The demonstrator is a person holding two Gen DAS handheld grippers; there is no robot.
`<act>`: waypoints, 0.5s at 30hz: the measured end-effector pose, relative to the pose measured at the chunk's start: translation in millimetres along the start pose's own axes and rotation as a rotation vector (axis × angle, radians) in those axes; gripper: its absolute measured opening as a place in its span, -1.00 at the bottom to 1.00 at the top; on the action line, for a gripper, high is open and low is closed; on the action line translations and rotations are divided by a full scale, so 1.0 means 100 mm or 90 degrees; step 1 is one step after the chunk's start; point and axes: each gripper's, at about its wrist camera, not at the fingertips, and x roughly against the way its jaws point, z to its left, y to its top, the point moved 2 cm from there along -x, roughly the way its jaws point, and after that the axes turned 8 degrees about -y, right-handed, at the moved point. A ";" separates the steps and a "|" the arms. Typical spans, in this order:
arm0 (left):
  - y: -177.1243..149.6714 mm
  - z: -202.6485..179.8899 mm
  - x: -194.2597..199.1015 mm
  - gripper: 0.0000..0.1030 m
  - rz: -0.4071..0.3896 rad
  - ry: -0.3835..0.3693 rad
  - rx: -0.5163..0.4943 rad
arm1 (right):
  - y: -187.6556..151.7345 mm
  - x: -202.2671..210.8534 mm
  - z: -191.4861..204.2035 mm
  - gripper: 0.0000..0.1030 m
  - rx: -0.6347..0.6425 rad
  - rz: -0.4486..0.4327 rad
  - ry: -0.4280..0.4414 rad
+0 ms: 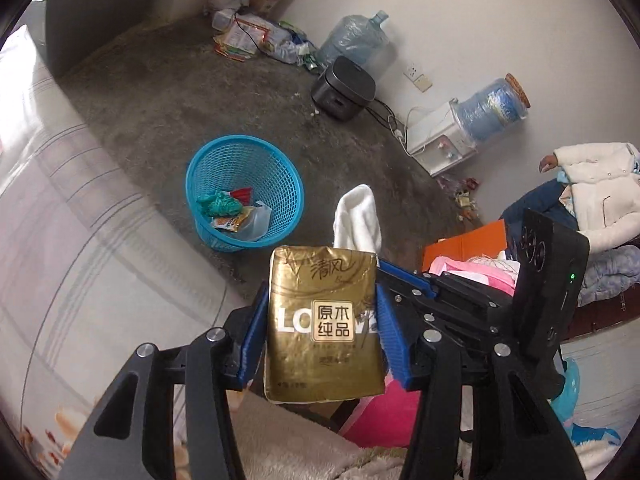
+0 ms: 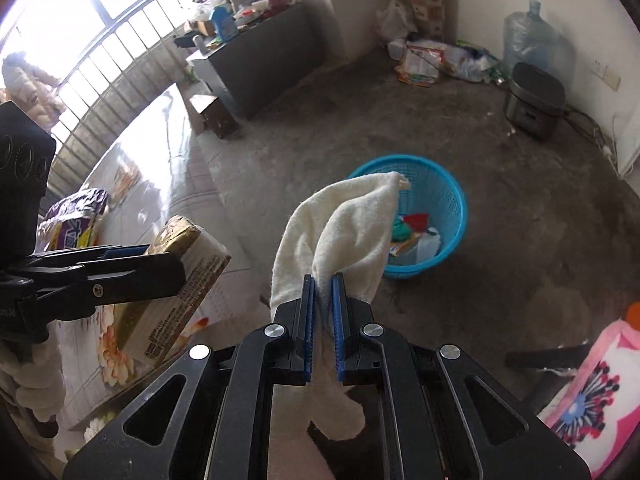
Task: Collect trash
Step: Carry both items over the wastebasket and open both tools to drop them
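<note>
The basket (image 1: pixel 244 190) stands on the floor (image 1: pixel 160 92), with wrappers (image 1: pixel 236 212) inside. Nearer, the tissue pack (image 1: pixel 324 328) sits between the left claw (image 1: pixel 320 332) pads; just right of it, the right claw (image 2: pixel 323 292) pinches the cloth (image 2: pixel 340 224). Far right, a cooker (image 1: pixel 344 86) stands by the wall.

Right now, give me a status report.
Left gripper shut on gold tissue pack. Right gripper shut on white cloth. Blue basket ahead, path clear.
</note>
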 end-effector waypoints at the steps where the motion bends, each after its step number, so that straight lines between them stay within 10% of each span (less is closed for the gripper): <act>1: 0.17 0.01 -0.16 -0.03 0.016 0.007 0.001 | 0.08 -0.14 -0.07 -0.86 -0.021 0.007 0.006; 12: 1.46 0.87 -1.76 0.06 0.101 0.135 0.043 | 0.79 -1.88 -0.79 -0.76 -0.171 0.103 -0.001; 15: 1.57 1.08 -1.99 0.23 0.111 0.145 0.067 | 0.79 -2.22 -0.98 -0.20 -0.213 0.121 -0.005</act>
